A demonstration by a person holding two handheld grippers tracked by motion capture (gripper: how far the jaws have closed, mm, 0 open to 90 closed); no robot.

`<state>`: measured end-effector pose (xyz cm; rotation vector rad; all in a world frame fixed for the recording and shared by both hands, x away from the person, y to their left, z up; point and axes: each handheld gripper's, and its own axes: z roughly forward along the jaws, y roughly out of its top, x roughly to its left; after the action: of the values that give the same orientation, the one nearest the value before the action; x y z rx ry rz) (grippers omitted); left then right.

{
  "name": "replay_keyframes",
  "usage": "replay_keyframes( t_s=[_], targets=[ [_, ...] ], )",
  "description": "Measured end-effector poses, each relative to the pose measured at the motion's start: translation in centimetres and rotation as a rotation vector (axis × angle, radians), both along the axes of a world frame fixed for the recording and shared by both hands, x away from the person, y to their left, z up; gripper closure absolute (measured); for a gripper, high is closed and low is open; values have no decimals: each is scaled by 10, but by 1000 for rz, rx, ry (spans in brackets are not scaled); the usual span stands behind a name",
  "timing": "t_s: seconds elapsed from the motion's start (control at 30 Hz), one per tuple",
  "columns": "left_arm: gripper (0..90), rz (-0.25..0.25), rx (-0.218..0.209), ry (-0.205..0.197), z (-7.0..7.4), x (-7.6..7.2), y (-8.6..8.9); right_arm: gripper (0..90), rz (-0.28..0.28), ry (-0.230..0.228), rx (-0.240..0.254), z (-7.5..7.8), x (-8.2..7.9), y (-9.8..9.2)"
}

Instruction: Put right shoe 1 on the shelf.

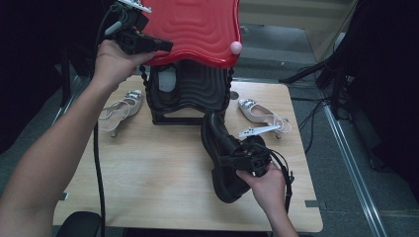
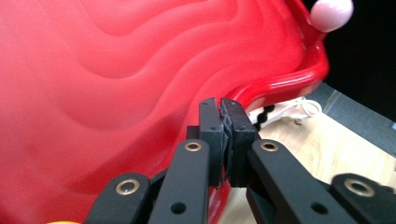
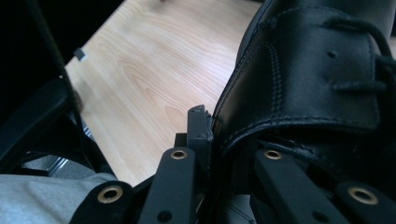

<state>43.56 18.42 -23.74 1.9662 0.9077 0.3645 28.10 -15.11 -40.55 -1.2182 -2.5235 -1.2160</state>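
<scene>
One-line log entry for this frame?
left gripper: shut on red lid | right gripper: shut on black shoe | black case: open

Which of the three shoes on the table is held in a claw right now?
The black lace-up shoe, clamped at its collar by the right claw. The two pale heeled sandals, left and right of the box, lie untouched.

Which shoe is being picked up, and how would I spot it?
Start at the wooden table and look right of the red-lidded box. The black lace-up shoe is gripped at its collar by the right tool; both pale sandals are slim and strappy.
</scene>
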Motion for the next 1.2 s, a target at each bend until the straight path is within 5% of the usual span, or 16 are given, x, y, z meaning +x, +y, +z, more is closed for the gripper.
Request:
replay_keyframes(
  t_s=[0.2, 0.53, 0.87, 1.2],
  targets=[
    [885, 5, -10, 6, -2, 5, 0, 837, 7, -73, 17, 30, 2, 3],
    [899, 5, -10, 22, -7, 9, -2, 832, 0, -156, -13, 51, 56, 34],
    [900, -3, 15, 8, -11, 8, 3, 829, -78, -209, -67, 41, 103, 62],
    [900, -5, 16, 11, -11, 8, 3, 830, -131, -297, -51, 33, 122, 85]
  ],
)
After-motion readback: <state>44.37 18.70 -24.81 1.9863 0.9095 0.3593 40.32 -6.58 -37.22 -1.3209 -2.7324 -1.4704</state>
